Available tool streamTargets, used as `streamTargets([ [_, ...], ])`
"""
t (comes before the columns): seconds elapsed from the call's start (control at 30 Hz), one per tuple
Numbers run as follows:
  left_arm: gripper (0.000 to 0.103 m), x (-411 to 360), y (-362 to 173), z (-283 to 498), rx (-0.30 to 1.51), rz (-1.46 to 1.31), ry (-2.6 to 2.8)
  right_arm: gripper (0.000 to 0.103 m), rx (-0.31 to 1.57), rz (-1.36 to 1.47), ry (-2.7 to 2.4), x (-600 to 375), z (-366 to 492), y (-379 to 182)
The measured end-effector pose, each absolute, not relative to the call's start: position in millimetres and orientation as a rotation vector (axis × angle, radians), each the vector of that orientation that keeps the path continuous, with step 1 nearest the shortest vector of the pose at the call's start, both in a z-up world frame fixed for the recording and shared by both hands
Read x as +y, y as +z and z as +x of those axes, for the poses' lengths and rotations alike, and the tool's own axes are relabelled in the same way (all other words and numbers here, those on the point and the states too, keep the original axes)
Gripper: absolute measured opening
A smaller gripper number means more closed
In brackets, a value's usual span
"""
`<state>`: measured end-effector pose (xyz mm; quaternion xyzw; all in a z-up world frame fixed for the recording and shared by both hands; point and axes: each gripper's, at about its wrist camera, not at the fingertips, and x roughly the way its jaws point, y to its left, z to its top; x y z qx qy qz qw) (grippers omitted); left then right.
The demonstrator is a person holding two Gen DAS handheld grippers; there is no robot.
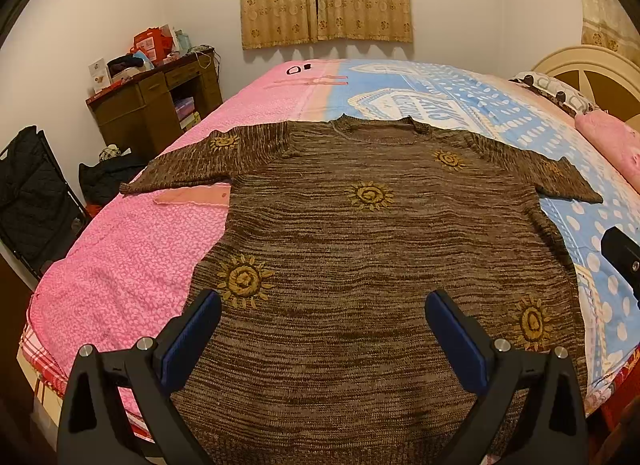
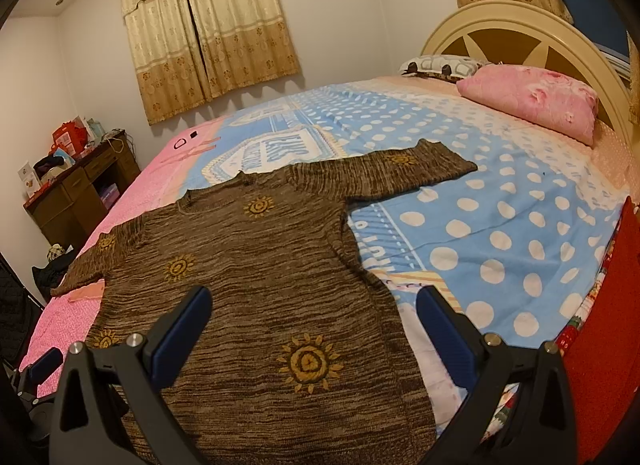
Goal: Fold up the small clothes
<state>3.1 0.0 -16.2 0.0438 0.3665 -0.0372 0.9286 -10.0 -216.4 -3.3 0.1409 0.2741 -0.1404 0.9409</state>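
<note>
A brown knitted sweater [image 1: 360, 249] with yellow sun motifs lies flat and spread out on the bed, both short sleeves stretched to the sides, neck away from me. It also shows in the right wrist view [image 2: 256, 265]. My left gripper [image 1: 323, 305] is open and empty above the sweater's lower left part. My right gripper [image 2: 314, 301] is open and empty above the sweater's lower right edge. The right gripper's body shows at the right edge of the left wrist view [image 1: 622, 257]. The left gripper shows at the lower left of the right wrist view [image 2: 44, 369].
The bed has a pink cover [image 1: 120, 265] on the left and a blue dotted sheet [image 2: 500, 233] on the right. A pink pillow [image 2: 532, 101] lies by the cream headboard [image 2: 520, 37]. A brown desk [image 1: 156, 101] with clutter stands by the far wall. Dark bags [image 1: 32, 193] stand left of the bed.
</note>
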Motion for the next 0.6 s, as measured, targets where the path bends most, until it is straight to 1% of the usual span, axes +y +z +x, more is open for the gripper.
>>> streamTargets([
  [0.3, 0.102, -2, -19, 6, 0.763, 0.094, -0.08, 0.103, 0.569, 0.286, -0.287, -215, -6, -7],
  [0.6, 0.102, -8, -39, 18, 0.82, 0.091, -0.138, 0.103, 0.613, 0.289, -0.308, -226, 4, -25],
])
